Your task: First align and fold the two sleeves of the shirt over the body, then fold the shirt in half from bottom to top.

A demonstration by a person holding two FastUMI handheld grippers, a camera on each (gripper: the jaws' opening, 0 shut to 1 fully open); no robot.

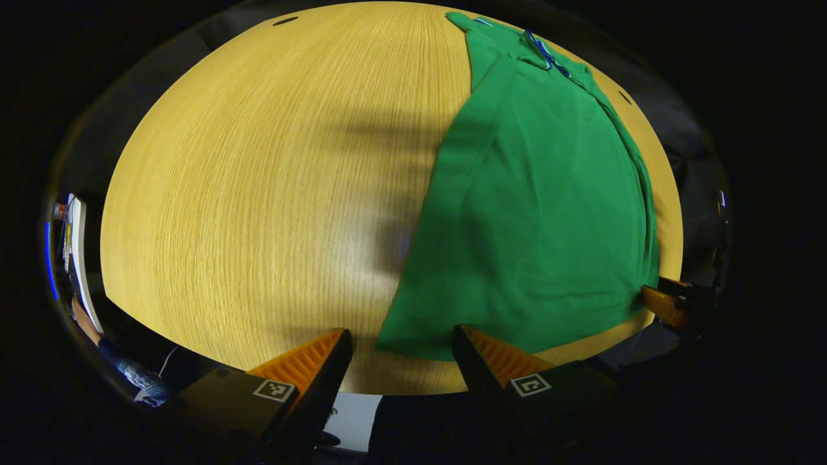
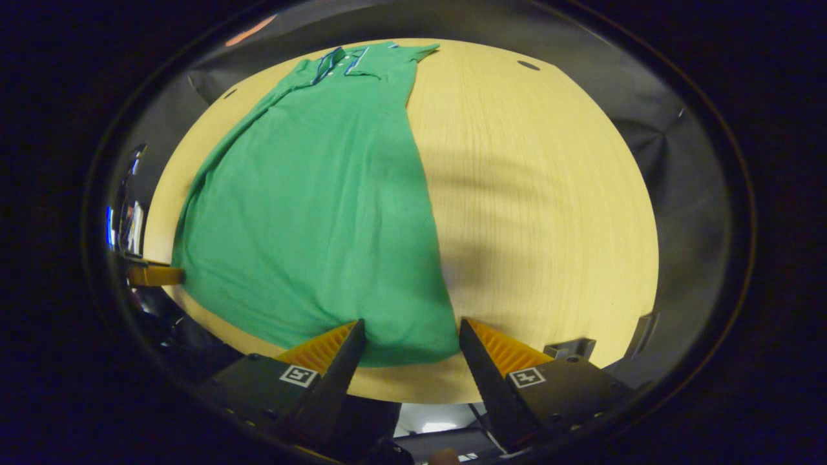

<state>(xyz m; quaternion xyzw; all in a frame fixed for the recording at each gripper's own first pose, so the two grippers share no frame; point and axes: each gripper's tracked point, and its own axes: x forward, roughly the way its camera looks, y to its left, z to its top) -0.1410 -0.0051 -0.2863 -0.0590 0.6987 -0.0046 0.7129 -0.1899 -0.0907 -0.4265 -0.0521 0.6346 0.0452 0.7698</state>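
A green shirt (image 1: 536, 213) lies flat on the round wooden table (image 1: 258, 194), collar at the far end, hem toward me, with its sides folded in to a narrow shape. My left gripper (image 1: 400, 332) is open at the near table edge, the hem's left corner lying between its fingers. In the right gripper view the shirt (image 2: 316, 206) stretches away on the left half of the table (image 2: 536, 213). My right gripper (image 2: 411, 323) is open over the hem's right corner. Each gripper appears small in the other's view: the right gripper (image 1: 665, 300) and the left gripper (image 2: 155, 274), both at the hem's ends.
The collar (image 1: 546, 55) has blue and white trim. Small dark holes (image 2: 528, 65) sit near the table's far rim. A person's sleeve (image 1: 139, 378) hangs below the table edge at the left. A grey bracket (image 2: 568, 349) sits at the near right edge.
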